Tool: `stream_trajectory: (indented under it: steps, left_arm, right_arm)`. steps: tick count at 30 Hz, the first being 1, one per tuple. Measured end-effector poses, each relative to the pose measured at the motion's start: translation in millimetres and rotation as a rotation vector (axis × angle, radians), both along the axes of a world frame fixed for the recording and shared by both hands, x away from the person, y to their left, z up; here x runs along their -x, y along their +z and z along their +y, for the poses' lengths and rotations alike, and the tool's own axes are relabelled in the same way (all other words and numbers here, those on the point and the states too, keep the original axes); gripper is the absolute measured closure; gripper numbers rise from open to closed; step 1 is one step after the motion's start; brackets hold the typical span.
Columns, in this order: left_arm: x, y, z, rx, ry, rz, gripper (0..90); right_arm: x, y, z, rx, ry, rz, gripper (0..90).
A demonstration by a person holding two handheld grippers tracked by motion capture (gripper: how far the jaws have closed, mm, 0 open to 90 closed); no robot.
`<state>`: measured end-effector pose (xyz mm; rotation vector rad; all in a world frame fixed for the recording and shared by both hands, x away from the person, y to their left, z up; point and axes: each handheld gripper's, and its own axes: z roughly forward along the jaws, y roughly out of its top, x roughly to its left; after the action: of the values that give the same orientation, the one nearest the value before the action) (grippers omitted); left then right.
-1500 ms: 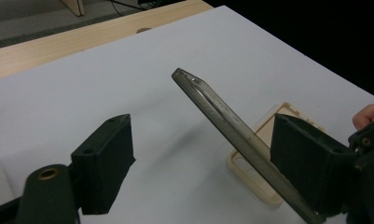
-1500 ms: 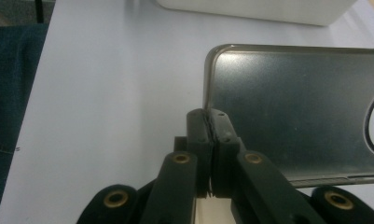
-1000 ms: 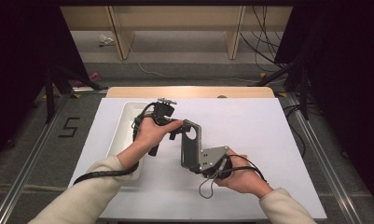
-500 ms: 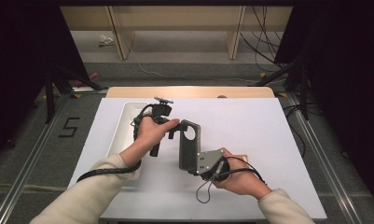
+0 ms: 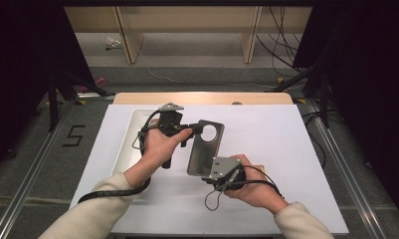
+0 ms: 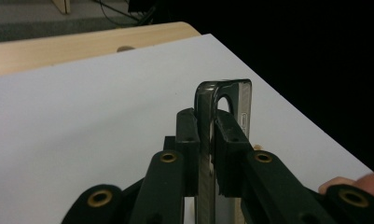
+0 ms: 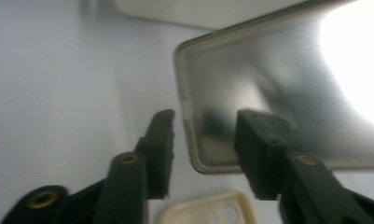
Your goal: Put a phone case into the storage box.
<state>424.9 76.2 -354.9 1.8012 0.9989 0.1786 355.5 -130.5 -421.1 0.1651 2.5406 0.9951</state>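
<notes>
**Phone case passes to the left gripper while the right lets go**

From the high view, a dark grey phone case (image 5: 205, 147) with a round camera hole hangs above the white table (image 5: 266, 134), close to its middle. The left gripper (image 5: 196, 129), held in the person's left hand (image 5: 159, 144), bites the case's far end beside the hole. The right gripper (image 5: 213, 172), in the right hand (image 5: 251, 186), sits at the case's near end, under its grey three-cornered plate. A white tray (image 5: 130, 142) lies on the table just left of the case. How the jaws stand is hard to read from up here.

The left gripper view settles one side: its two black jaws are clenched on the thin edge of the case (image 6: 222, 100), which stands edge-on between the pads, the rim of the hole curving above them. The table (image 6: 82, 116) spreads behind the case, with a wooden strip (image 6: 82, 44) at its far edge.

The right gripper view settles the other side: its jaws have just been opening and stand released, with the case's corner (image 7: 268, 93) between them and clear gaps to both pads (image 7: 159, 149). This view also catches what the high view barely shows: a cream-coloured second case (image 7: 208, 210) lying on the table below the grey one, and the tray's edge (image 7: 198, 11) beyond it.
</notes>
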Motion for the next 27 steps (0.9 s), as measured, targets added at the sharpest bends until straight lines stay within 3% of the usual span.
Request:
stream_trajectory:
  steps: [4,8,15,19,27]
  left_arm:
    - [6.4,-3.2,9.9,-0.022,0.012,-0.069,81.1]
    - [14.2,-10.2,21.6,-0.001,0.035,-0.105,81.0]
    - [27.3,-18.4,38.4,0.045,0.059,-0.153,81.3]
    - [30.6,-18.4,44.8,0.055,0.073,-0.172,81.3]
    - [36.6,-19.3,51.9,0.065,0.086,-0.211,81.3]
  right_arm:
    - [-2.5,3.2,-6.3,-0.073,-0.082,0.003,43.2]
    - [-6.5,4.3,-13.1,-0.123,-0.151,0.021,33.0]
    - [-12.3,7.0,-28.0,-0.237,-0.261,0.061,22.5]
    - [-14.2,7.5,-36.3,-0.269,-0.312,0.071,21.0]
    - [-15.3,5.5,-48.3,-0.310,-0.359,0.086,20.4]
